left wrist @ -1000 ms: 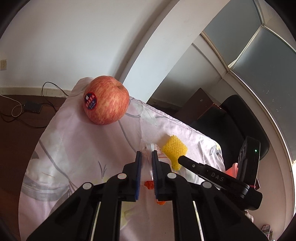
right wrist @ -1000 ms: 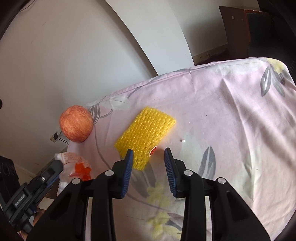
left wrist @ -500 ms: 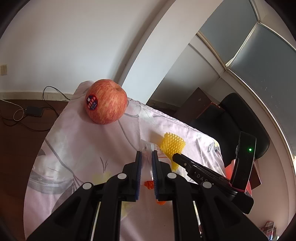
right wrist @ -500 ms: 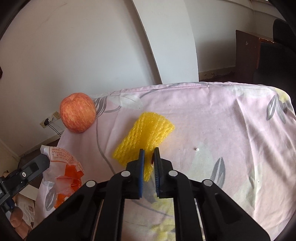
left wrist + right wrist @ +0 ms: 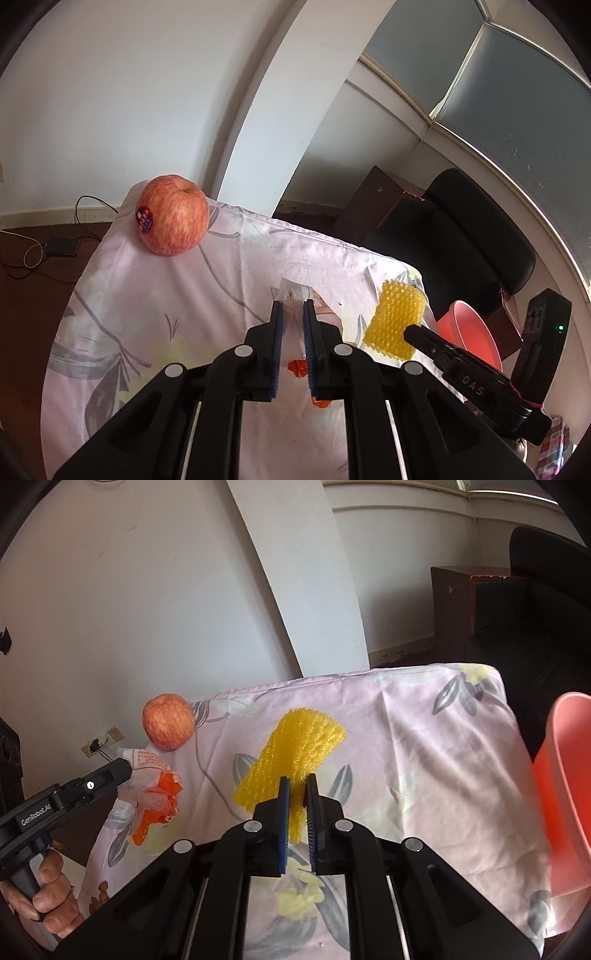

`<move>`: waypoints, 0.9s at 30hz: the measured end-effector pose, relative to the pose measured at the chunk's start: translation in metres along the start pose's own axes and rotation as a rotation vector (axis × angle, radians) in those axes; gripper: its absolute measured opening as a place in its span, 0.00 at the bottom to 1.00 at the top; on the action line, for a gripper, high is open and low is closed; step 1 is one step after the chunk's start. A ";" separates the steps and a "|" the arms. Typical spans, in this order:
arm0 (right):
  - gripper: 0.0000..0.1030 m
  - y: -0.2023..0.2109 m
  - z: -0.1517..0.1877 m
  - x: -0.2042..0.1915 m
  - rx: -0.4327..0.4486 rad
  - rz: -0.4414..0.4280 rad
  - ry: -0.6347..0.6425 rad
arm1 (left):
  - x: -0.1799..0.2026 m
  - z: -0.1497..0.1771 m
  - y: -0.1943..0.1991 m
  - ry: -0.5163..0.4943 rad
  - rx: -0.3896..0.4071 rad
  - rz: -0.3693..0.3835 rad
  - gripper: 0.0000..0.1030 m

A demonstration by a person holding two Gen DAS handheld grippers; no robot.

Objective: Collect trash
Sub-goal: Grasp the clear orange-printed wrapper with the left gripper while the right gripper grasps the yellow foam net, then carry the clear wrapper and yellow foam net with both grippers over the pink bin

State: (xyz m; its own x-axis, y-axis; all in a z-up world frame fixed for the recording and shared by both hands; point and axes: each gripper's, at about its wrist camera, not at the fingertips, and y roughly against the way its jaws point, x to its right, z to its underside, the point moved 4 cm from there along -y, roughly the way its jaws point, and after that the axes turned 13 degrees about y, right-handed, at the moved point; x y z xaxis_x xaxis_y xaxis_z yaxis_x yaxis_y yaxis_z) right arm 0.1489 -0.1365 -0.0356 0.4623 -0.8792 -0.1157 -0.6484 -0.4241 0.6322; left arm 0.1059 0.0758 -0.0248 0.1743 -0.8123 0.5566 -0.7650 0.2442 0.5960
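My left gripper [image 5: 293, 308] is shut on a clear plastic wrapper [image 5: 295, 295] with orange print, lifted off the pink flowered cloth [image 5: 184, 314]. The right wrist view shows that wrapper [image 5: 155, 782] hanging from the left gripper [image 5: 123, 768] at the left. My right gripper [image 5: 297, 782] is shut on a yellow foam fruit net [image 5: 295, 753], raised above the cloth [image 5: 424, 757]. In the left wrist view the net [image 5: 395, 321] hangs from the right gripper [image 5: 410, 330] near the table's right edge.
A red apple [image 5: 171, 216] with a sticker sits at the cloth's far left corner, also the apple [image 5: 168, 722] in the right view. A pink-red bin [image 5: 565, 786] stands just off the table's right side, seen too as the bin [image 5: 469, 336]. A black chair [image 5: 461, 236] stands behind.
The right jaws closed on the yellow net and lifted it toward the right edge of the table. The left gripper rose a little with the wrapper. The red bin has come into the right view.
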 end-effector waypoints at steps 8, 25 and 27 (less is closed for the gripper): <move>0.09 0.041 0.014 0.025 0.028 0.064 -0.019 | 0.041 0.017 -0.006 -0.102 -0.008 -0.019 0.10; 0.09 0.086 0.042 0.060 0.073 0.120 -0.100 | 0.102 0.056 -0.021 -0.215 -0.060 -0.031 0.10; 0.09 0.089 0.044 0.064 0.079 0.122 -0.107 | 0.107 0.060 -0.021 -0.228 -0.063 -0.030 0.10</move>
State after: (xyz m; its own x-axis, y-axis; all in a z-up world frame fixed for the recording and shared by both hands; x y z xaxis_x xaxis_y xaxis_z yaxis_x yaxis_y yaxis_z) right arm 0.0943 -0.2400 -0.0202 0.3129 -0.9414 -0.1257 -0.7430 -0.3250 0.5851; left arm 0.1035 -0.0475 -0.0124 0.0463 -0.9166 0.3971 -0.7203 0.2448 0.6490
